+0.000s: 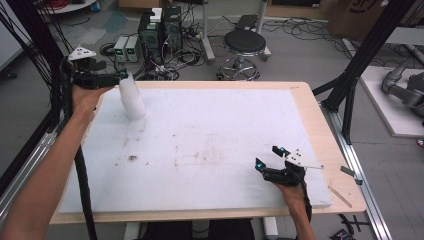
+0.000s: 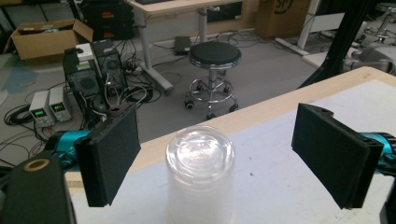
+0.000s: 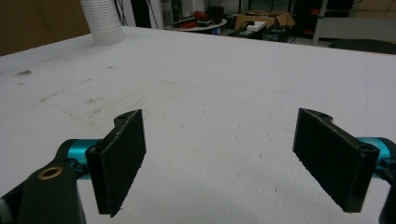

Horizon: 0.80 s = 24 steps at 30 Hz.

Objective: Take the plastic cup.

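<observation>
A stack of translucent white plastic cups point(image 1: 131, 100) stands upside down at the far left of the white foam sheet point(image 1: 210, 140). My left gripper point(image 1: 120, 77) hovers level at the stack's top, open. In the left gripper view the cup stack point(image 2: 201, 172) sits between the two black pads point(image 2: 109, 156), with a clear gap on each side. My right gripper point(image 1: 270, 157) rests low over the front right of the sheet, open, nothing between its pads point(image 3: 119, 161). From the right gripper view the cup stack point(image 3: 102, 21) shows far off at the top left.
The foam sheet lies on a wooden table point(image 1: 310, 115). Beyond the far edge are a black stool point(image 1: 244, 45), computer towers and power supplies point(image 1: 160, 32) and loose cables. Black frame posts point(image 1: 360, 65) stand at the right. A small stick point(image 1: 340, 195) lies near the front right corner.
</observation>
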{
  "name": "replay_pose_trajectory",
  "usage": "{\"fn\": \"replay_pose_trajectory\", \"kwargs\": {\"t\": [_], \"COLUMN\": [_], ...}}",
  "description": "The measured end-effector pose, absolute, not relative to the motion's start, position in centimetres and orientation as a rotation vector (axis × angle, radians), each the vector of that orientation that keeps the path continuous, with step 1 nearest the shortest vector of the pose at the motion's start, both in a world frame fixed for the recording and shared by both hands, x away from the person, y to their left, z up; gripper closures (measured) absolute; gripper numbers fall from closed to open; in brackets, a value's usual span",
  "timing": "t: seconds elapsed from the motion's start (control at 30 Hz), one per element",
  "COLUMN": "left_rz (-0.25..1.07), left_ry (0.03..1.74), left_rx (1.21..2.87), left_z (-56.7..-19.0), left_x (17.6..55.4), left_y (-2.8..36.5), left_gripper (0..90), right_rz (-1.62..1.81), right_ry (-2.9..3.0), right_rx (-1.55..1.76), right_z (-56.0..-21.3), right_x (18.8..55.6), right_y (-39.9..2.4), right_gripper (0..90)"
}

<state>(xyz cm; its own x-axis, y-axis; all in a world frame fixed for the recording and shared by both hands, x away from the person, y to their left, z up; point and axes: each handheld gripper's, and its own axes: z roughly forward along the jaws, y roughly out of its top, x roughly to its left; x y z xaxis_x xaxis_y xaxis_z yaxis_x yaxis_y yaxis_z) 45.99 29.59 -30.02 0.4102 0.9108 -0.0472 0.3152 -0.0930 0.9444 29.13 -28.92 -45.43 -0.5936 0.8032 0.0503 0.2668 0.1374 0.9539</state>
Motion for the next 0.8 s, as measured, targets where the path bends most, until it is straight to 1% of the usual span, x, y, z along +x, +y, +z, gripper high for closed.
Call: {"fn": "replay_pose_trajectory", "kwargs": {"t": [0.23, 0.37, 0.5, 0.7, 0.8], "left_rz": [0.723, 0.700, 0.696, 0.638, 0.633], "left_ry": [1.133, 1.152, 1.169, 1.199, 1.206], "left_rx": [1.648, 1.701, 1.718, 1.771, 1.783], "left_z": [-28.9, -28.1, -28.1, -29.1, -29.4], "left_x": [47.5, 48.7, 49.3, 50.5, 50.7], "left_y": [30.0, 29.9, 29.7, 28.9, 28.6], "left_gripper": [15.3, 15.3, 15.4, 15.4, 15.4], "right_rz": [1.457, 1.462, 1.457, 1.453, 1.450], "right_ry": [1.941, 1.934, 1.939, 1.933, 1.938], "right_rx": [1.020, 1.024, 1.033, 1.026, 1.035], "right_z": [-45.4, -45.4, -45.4, -45.4, -45.4], "right_x": [29.2, 29.1, 29.2, 29.1, 29.2], "right_y": [-28.9, -28.9, -28.9, -28.9, -28.9], "right_gripper": [17.2, 17.2, 17.2, 17.2, 17.2]}}
